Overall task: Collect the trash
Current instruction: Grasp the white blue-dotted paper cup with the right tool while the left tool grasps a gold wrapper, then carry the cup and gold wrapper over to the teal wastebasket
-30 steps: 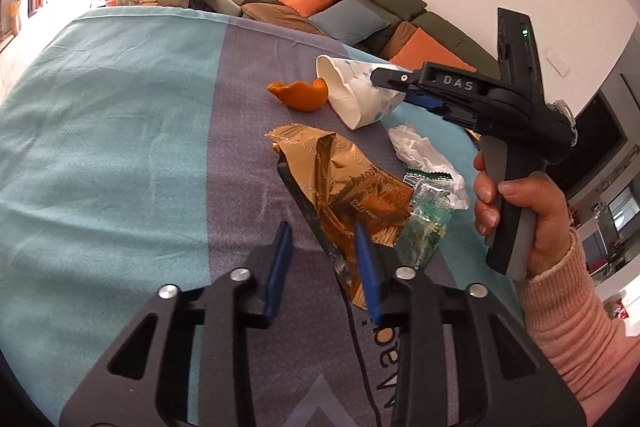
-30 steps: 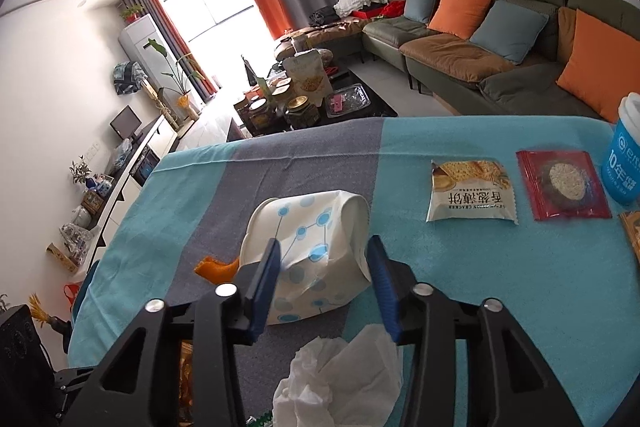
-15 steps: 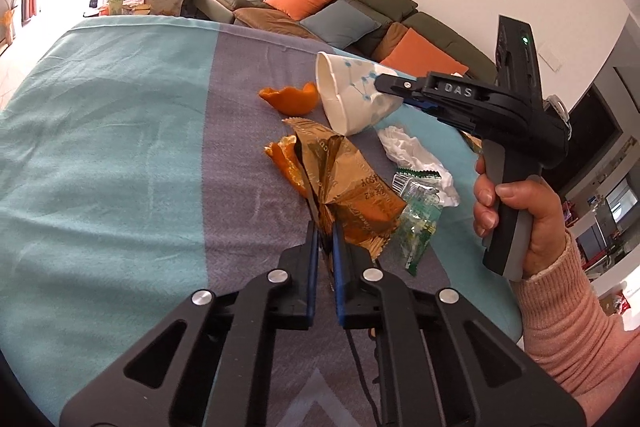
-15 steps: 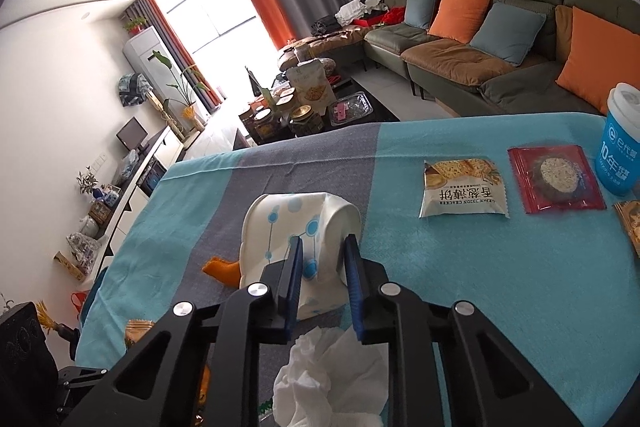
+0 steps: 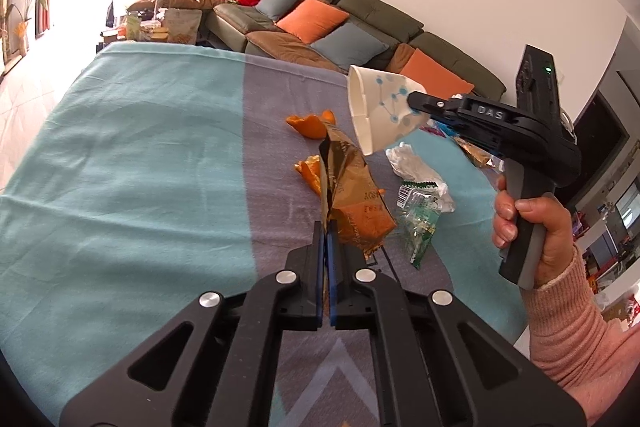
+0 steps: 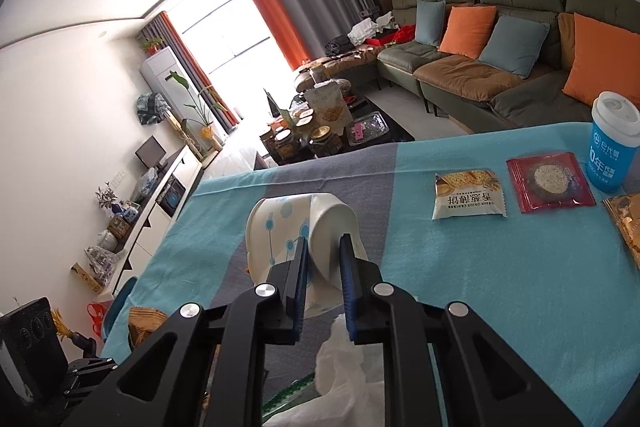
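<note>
L gripper (image 5: 325, 247): jaws together, clamped on the lower edge of the gold foil wrapper (image 5: 352, 195); wrapper stands up from the jaws, clear of the cloth along most of its length

R gripper (image 6: 325, 267): jaws clamped on the crushed paper cup (image 6: 296, 227), white w/ blue dot-and-line print. Seen from the L wrist view, the cup (image 5: 380, 111) is held off the counter (image 5: 120, 167), open end facing left, w/ the R hand (image 5: 528, 227) around the grey handle

Remaining items on the counter, grey stripe of the teal/grey cloth:
- orange peel (image 5: 310, 125), beyond the wrapper; a 2nd orange piece (image 5: 308, 169) just beside the wrapper's left edge
- crumpled white tissue (image 5: 412, 167), right of the wrapper, below the cup
- clear/green plastic wrapper (image 5: 418, 223), touching the tissue's near edge

R wrist view, teal area, well apart from the trash:
- cracker packet (image 6: 468, 195)
- red snack packet (image 6: 550, 181), just beside it
- blue lidded cup (image 6: 612, 143), upright

Bkgd: green sofa (image 6: 500, 39) w/ orange and blue cushions
</note>
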Tool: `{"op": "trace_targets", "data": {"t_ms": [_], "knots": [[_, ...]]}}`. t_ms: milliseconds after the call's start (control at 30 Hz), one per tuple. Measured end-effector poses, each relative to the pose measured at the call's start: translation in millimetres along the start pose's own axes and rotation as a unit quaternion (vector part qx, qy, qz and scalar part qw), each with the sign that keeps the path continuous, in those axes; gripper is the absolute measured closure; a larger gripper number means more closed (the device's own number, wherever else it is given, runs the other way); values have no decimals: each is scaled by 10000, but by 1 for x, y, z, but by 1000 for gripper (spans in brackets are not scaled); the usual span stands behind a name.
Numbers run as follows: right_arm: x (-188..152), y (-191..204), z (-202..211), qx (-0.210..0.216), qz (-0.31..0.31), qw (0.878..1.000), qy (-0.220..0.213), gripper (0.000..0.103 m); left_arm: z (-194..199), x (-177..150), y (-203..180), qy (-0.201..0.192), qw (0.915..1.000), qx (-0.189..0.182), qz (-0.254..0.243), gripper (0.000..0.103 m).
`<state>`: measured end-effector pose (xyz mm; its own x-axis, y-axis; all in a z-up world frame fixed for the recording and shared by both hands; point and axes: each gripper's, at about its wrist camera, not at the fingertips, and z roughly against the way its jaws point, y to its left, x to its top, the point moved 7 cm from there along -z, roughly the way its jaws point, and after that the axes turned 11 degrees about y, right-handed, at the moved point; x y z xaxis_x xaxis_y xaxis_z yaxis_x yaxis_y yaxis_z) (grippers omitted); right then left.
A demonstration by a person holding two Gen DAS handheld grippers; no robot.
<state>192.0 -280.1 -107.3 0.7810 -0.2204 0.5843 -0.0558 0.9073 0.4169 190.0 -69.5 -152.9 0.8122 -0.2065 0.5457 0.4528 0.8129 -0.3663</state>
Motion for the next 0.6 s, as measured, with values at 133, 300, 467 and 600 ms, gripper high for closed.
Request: {"op": "trace_targets", "data": {"t_ms": [133,300,467,600], "knots": [[-2,11,12,130,76,9998,-130,89,14,-4,4,-119,9999,103,17,101],[-5,22,21,345,144,9991,-200,89,31,-7,8,-250,9994,237,54,101],[-11,41,22,599,282,9977,-158,89,46,-14,17,-305,9989,336,152,101],[-21,59,20,822,394,9958,-98,89,57,-17,24,-369,9982,436,206,101]]}}
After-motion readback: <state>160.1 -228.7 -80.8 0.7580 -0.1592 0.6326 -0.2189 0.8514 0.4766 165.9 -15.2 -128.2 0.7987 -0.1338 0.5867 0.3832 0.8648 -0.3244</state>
